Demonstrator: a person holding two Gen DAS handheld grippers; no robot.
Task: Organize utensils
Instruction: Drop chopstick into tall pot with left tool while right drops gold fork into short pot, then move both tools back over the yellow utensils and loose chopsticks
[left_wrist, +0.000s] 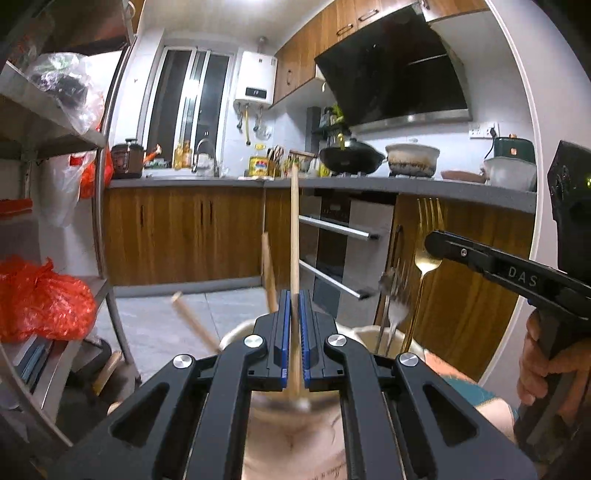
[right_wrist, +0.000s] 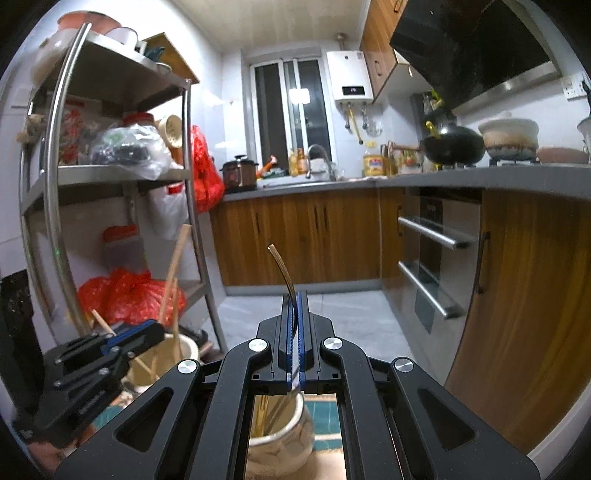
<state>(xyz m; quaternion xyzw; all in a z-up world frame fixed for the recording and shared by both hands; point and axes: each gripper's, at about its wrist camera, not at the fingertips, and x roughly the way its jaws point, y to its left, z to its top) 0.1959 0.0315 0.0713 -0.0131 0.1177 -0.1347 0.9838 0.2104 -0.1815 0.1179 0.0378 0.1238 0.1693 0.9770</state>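
Utensils are being sorted into two pale ceramic holders, and the job looks partly done. The left tool (left_wrist: 294, 295) is clamped on a single wooden chopstick (left_wrist: 294, 221), which stands nearly upright between the blue pads, its lower end blurred above the left-hand holder (right_wrist: 186, 350). That holder already carries several chopsticks (right_wrist: 170, 295) leaning at different angles, so this one seems to belong with them and has yet to be let go.

The right tool (right_wrist: 294, 295) is closed tight on a gold fork (left_wrist: 428, 236), gripped side-on; in the left wrist view the fork's tines point up and its handle hangs toward the second holder (right_wrist: 295, 435). From the right wrist view that holder sits directly below the tool, with what look like gold handles already standing in it. A blurred, silvery utensil (left_wrist: 393, 295) also shows near this holder's rim, though I cannot tell what it is.

My reading: both pieces are in the lowering stage, chopsticks to one pot and metal cutlery to the other. Still to do is seating and releasing each. Whether more loose utensils wait elsewhere cannot be seen.
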